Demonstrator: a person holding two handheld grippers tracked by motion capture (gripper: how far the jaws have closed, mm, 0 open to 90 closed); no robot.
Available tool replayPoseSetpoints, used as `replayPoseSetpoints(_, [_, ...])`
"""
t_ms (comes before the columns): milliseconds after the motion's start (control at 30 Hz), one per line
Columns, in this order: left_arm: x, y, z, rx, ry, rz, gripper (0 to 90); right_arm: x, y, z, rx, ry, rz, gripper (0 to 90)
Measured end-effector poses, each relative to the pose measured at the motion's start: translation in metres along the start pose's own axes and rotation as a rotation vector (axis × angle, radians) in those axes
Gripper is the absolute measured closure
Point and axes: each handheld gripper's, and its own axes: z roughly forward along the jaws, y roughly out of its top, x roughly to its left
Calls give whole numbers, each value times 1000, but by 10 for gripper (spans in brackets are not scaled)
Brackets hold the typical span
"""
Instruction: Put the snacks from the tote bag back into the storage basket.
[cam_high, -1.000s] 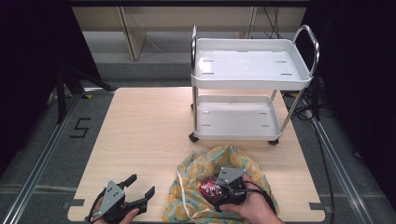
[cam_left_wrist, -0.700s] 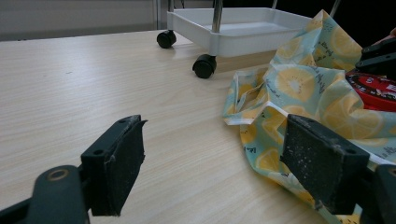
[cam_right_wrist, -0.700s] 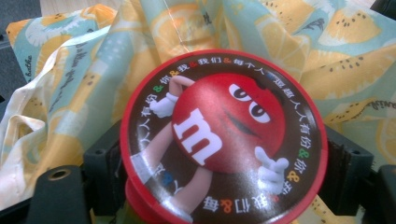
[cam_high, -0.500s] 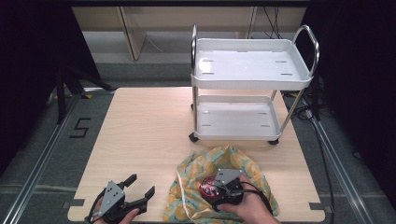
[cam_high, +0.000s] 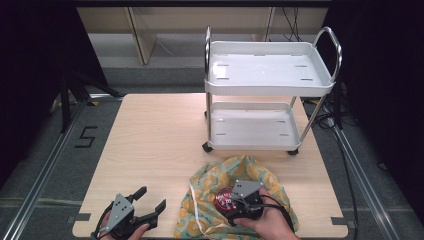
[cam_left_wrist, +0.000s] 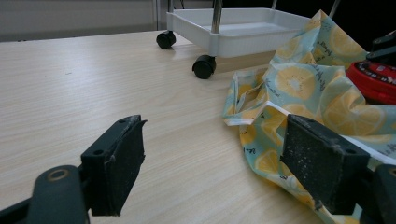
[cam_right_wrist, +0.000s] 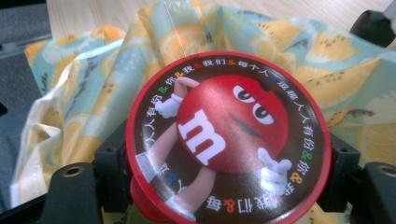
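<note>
Two grippers sit at the near edge of the wooden table (cam_high: 160, 135), and we hold one in each hand. Our right gripper (cam_high: 239, 199) is clamped on a round red candy tin (cam_right_wrist: 229, 140), its black jaws pressing the tin's rim from both sides in the right gripper view; the lid faces the camera and shows a red cartoon candy figure with a white letter m, ringed by small printed characters. From the high view the tin lies at about 5 o'clock on the tabletop, over a crumpled lemon-print cloth bag (cam_high: 250, 172) of pale blue and yellow, which spreads around and under it. A white drawstring (cam_high: 196, 210) trails along the bag's 9 o'clock side. Our left gripper (cam_high: 149, 201) rests at about 7 o'clock, well apart from the tin, with its jaws spread wide and nothing between them; in the left gripper view the bag's edge lies just beside the jaw on that view's right. At 1 o'clock stands a white two-tier cart (cam_high: 267, 75) with chrome handles, its black wheels on the table just beyond the bag.
</note>
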Motion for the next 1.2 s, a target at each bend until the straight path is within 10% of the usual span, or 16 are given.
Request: replayPoseSetpoints(1200, [0,0,0,-9,3,-10,207,-13,23,-37,-89,-67,91,263])
